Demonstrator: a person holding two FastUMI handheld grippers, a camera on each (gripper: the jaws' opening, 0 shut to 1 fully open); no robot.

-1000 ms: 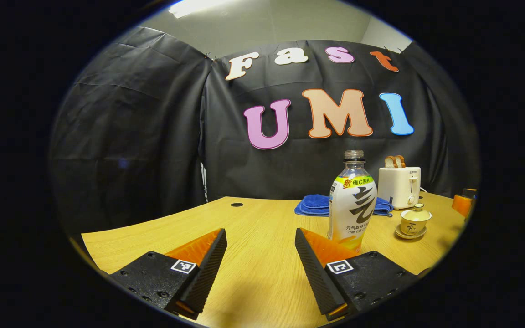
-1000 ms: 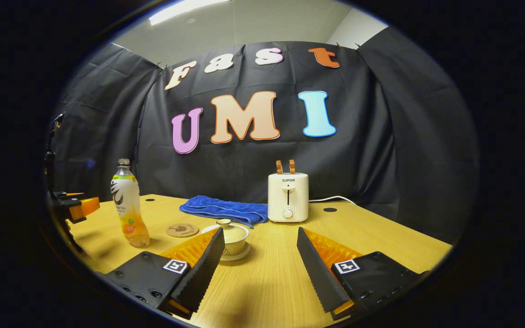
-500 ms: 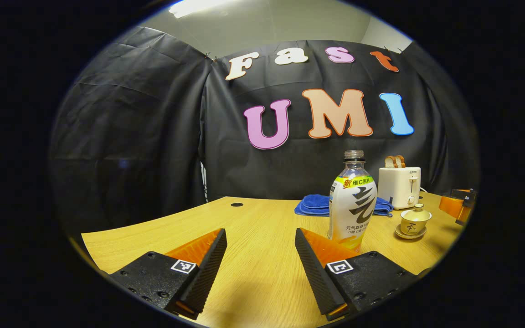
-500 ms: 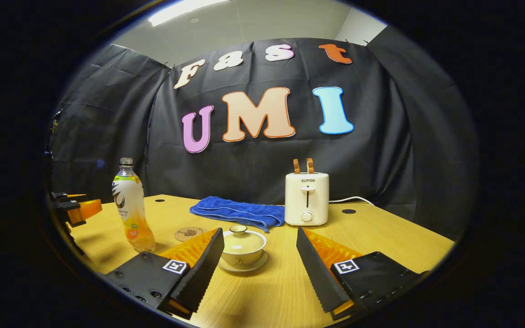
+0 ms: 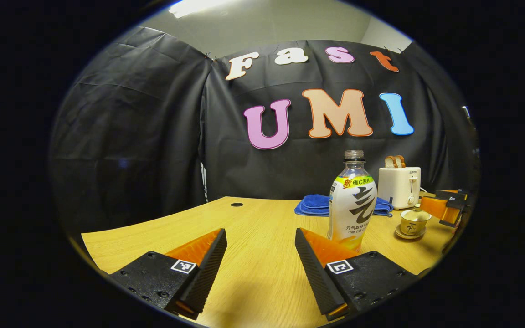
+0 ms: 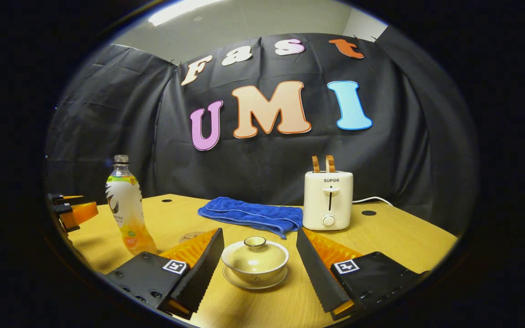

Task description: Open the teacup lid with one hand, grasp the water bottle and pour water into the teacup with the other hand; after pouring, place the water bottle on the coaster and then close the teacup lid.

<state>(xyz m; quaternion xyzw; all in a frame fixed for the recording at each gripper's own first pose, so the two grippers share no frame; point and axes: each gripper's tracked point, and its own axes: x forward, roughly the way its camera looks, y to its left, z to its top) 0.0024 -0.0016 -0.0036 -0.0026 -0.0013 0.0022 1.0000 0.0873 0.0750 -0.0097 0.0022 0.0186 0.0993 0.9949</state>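
Right tool [image 6: 260,269] has closed in on teacup [image 6: 255,260].

The white toaster [image 6: 327,200] says "SUPOR" on its front. The water bottle [image 5: 352,200] has a label with writing and a big dark brush mark. The teacup [image 5: 410,225] shows 1 small dark sign, too tiny to read.
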